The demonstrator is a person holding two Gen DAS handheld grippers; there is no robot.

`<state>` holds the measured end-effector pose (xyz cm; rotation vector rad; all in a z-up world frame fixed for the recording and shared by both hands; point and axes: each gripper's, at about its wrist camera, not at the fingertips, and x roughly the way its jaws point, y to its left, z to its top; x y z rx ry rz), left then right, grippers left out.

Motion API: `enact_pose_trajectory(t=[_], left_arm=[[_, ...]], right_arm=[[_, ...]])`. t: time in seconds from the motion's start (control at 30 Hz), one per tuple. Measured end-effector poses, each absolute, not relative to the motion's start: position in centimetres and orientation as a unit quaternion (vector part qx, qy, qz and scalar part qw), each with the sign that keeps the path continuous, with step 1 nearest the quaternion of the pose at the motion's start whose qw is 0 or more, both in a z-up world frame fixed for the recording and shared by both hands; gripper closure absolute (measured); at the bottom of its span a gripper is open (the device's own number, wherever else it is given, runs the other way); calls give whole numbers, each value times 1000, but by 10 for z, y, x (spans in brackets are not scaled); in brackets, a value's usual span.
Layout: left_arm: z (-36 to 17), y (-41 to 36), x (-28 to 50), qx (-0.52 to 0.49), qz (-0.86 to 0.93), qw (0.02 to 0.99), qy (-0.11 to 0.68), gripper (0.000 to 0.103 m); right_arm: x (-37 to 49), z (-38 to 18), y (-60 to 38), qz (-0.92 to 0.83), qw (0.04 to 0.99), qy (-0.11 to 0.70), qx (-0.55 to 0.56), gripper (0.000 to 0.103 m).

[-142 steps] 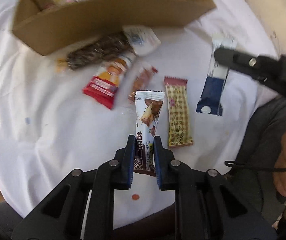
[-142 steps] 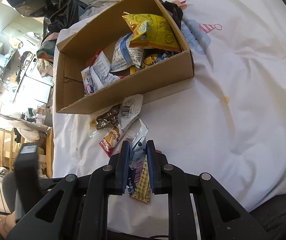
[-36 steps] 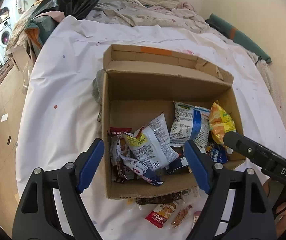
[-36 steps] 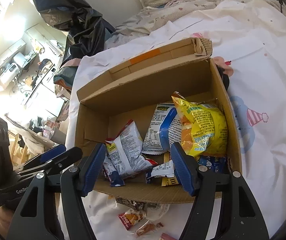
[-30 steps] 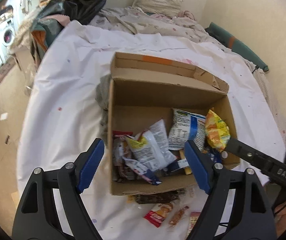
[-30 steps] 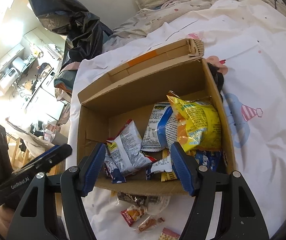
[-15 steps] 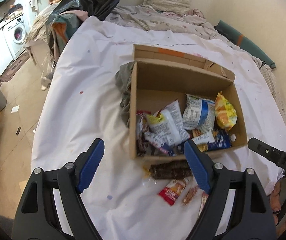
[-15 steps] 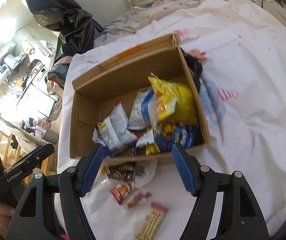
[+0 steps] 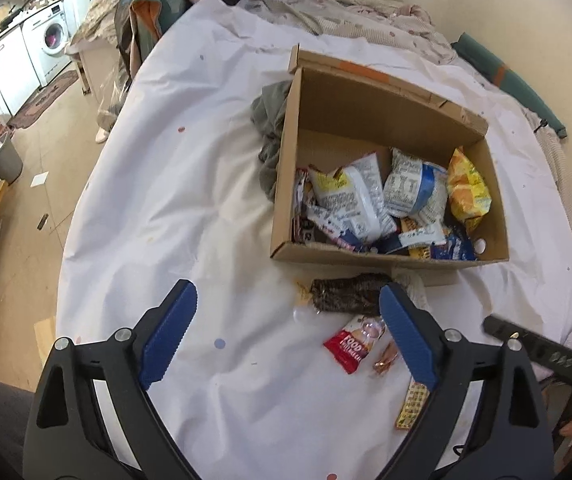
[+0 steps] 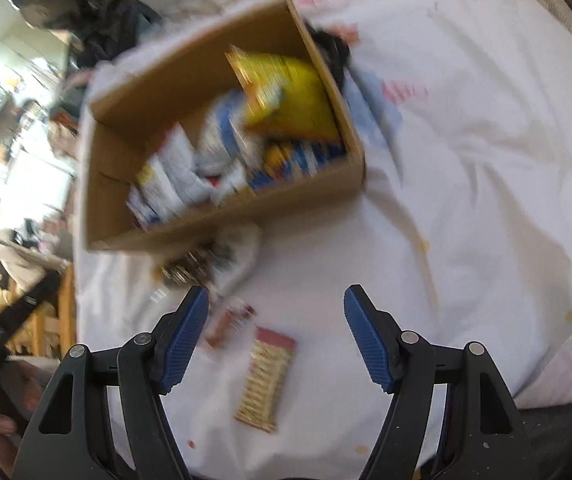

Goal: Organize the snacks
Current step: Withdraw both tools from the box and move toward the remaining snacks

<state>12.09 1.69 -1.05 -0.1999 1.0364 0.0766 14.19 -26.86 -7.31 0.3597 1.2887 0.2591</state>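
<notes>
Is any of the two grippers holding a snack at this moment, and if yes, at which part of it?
Nothing is held. The left gripper and the right gripper are both open, with only the white sheet between their fingers.

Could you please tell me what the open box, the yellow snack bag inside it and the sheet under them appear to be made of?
The box looks like plain brown corrugated cardboard, matte, with a frayed torn rim. The yellow snack bag appears to be glossy plastic film: it crinkles and catches highlights. The white sheet seems to be thin woven fabric, matte, judging by its soft creases, though a thin plastic cover cannot be ruled out.
</notes>
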Motion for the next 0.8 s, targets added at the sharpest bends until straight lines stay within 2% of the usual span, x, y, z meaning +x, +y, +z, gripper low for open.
enact_pose_trajectory(t=[0.17, 0.27, 0.3, 0.4, 0.47, 0.5, 0.53, 0.8], left_arm=[[-17, 15, 123, -87, 41, 856, 508, 12], [-20, 12, 126, -86, 40, 853, 514, 12], [-21, 11, 126, -86, 38, 852, 515, 12], [-23, 9, 126, -82, 33, 851, 518, 12], [-24, 7, 125, -75, 34, 850, 520, 12], [-24, 7, 126, -72, 36, 851, 520, 12], [-25, 6, 126, -69, 37, 851, 519, 12], [-34, -2, 127, -56, 21, 843, 534, 12]], right_arm=[[136, -112, -248, 154, 713, 663, 167, 31], [130, -126, -224, 174, 694, 686, 133, 36], [127, -133, -214, 180, 685, 697, 115, 43], [122, -136, -202, 170, 694, 697, 67, 49], [121, -137, -200, 164, 699, 694, 47, 61], [120, -138, -200, 164, 702, 692, 39, 71], [120, -137, -201, 166, 702, 692, 38, 74], [129, -103, -240, 158, 740, 644, 113, 75]])
